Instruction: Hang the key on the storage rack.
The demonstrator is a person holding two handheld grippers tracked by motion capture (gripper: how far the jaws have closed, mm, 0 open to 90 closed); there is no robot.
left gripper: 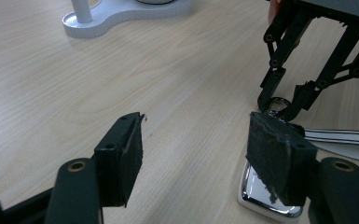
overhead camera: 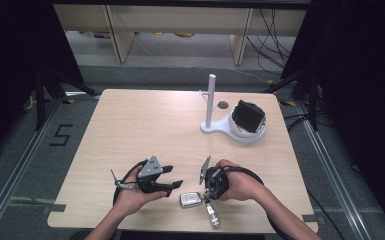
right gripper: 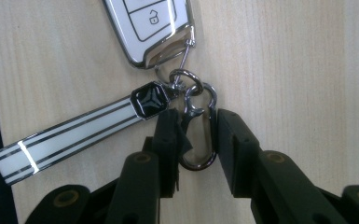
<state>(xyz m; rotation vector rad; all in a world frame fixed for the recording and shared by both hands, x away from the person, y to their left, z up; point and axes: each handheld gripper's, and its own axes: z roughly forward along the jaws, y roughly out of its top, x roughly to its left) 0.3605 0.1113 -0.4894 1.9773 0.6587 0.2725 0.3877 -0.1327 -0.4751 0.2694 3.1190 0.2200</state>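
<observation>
Our right gripper (right gripper: 196,135) jaws closed on carabiner clip (right gripper: 198,140): rigid, slick metal, dangling key fob (right gripper: 151,25). Left gripper (left gripper: 205,154) wide open, empty.

A "5" is taped on the floor (overhead camera: 15,150); an open-padlock sign marks the key fob (right gripper: 155,28)

Pale wood table (overhead camera: 130,130), grey floor (overhead camera: 10,150), black curtains (overhead camera: 15,45), wooden furniture legs (overhead camera: 120,35)

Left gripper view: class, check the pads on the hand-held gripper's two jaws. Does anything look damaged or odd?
Yes. The pad on the right-hand jaw looks worn: its surface is rough and ragged at the edges, while the pad on the other jaw looks smoother. The left hand-held gripper stands open above the wooden table.
</observation>
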